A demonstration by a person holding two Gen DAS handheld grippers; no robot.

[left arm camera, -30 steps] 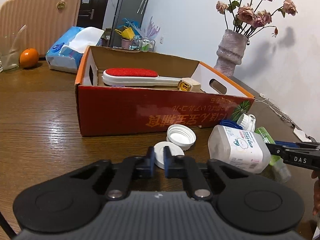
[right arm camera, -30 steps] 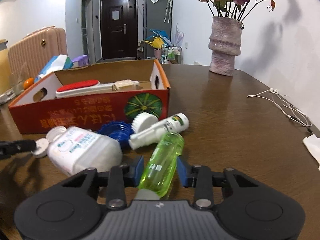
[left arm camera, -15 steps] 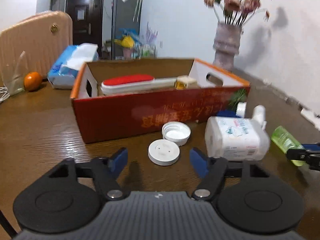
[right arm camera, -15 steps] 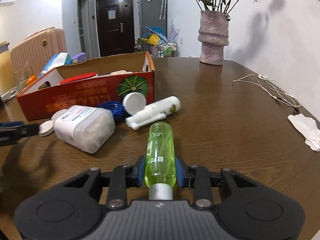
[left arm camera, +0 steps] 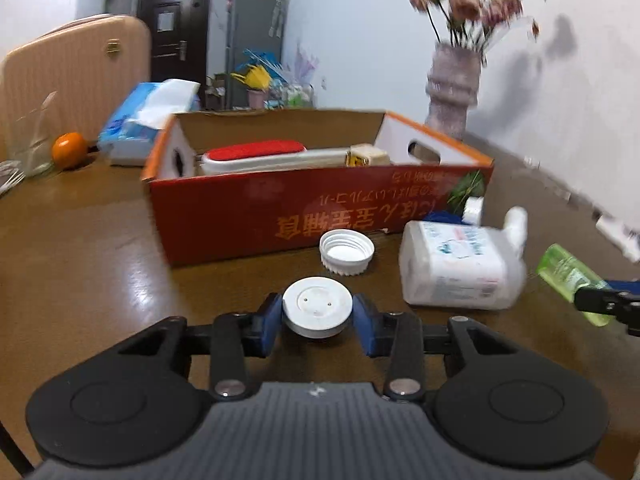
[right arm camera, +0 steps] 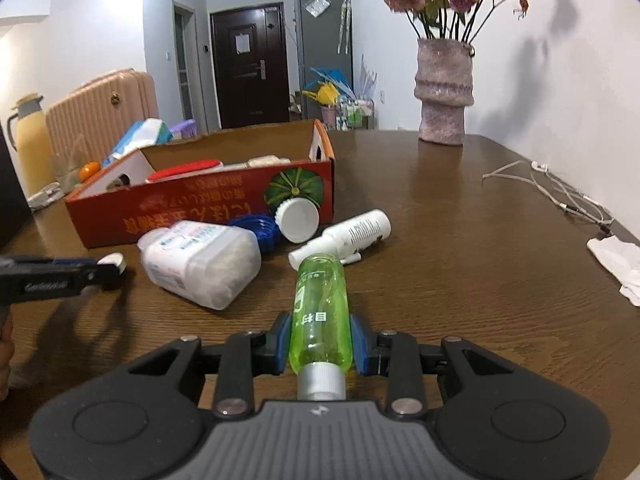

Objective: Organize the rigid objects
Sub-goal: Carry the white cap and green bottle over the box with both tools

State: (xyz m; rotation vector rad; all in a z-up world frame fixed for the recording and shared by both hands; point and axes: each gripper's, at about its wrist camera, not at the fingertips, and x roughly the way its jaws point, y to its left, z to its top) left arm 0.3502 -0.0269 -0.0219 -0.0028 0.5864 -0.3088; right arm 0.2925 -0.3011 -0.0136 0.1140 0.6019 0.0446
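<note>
My left gripper (left arm camera: pixel 317 312) is shut on a flat white lid (left arm camera: pixel 317 306), held just above the brown table; the right wrist view shows that lid (right arm camera: pixel 113 259) in the fingertips at the left. My right gripper (right arm camera: pixel 320 336) is shut on a green bottle (right arm camera: pixel 320 304), silver cap toward the camera. The bottle (left arm camera: pixel 564 272) also shows at the right of the left wrist view. The open red cardboard box (left arm camera: pixel 280 216) holds a red-and-white brush (left arm camera: pixel 256 152). In front of it lie a white jar (left arm camera: pixel 456 268) and a ribbed white cap (left arm camera: pixel 346 250).
A white spray bottle (right arm camera: pixel 352 236), a blue lid (right arm camera: pixel 256 226) and a white cap (right arm camera: pixel 298 220) lie by the box's corner. A vase (right arm camera: pixel 444 92), a cable (right arm camera: pixel 560 196) and a tissue (right arm camera: pixel 616 260) sit to the right. A tissue pack (left arm camera: pixel 148 120) and an orange (left arm camera: pixel 70 150) lie behind the box.
The left gripper opened wide, went forward around the flat white lid and closed on it. The right gripper drew the green bottle back from the pile.
</note>
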